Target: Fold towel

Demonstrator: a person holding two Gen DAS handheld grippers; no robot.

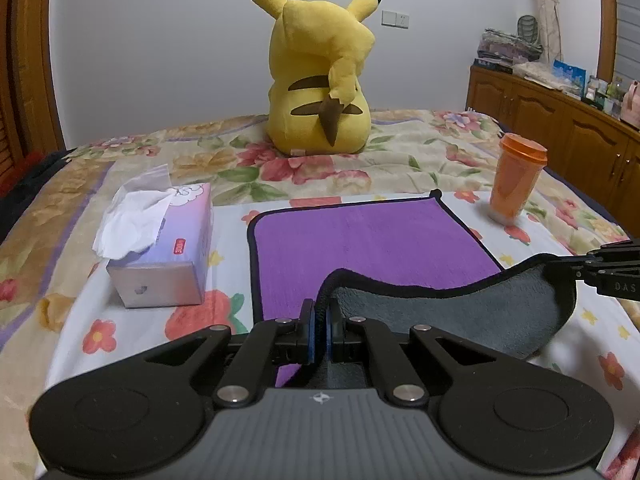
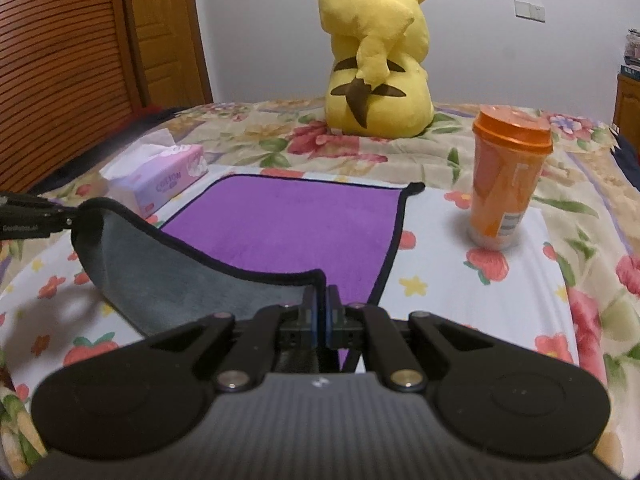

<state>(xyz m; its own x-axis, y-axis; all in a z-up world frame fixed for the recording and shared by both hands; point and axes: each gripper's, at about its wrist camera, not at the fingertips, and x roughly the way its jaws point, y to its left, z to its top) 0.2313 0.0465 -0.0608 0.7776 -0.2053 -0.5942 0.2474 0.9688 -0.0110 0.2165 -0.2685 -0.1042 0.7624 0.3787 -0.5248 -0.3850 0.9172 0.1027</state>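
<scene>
A purple towel [image 1: 360, 240] with a grey underside and black trim lies on the flowered bed; it also shows in the right wrist view [image 2: 288, 224]. Its near edge is lifted and sags between the grippers, grey side [image 1: 460, 312] up. My left gripper [image 1: 320, 320] is shut on the near left corner. My right gripper [image 2: 321, 312] is shut on the near right corner. The right gripper's tip shows in the left wrist view [image 1: 580, 266], and the left gripper's tip shows in the right wrist view [image 2: 66, 214].
A tissue box [image 1: 168, 248] stands just left of the towel. An orange lidded cup [image 2: 504, 184] stands just right of it. A yellow plush toy [image 1: 320, 80] sits behind on the bed. A wooden cabinet [image 1: 560, 128] runs along the right.
</scene>
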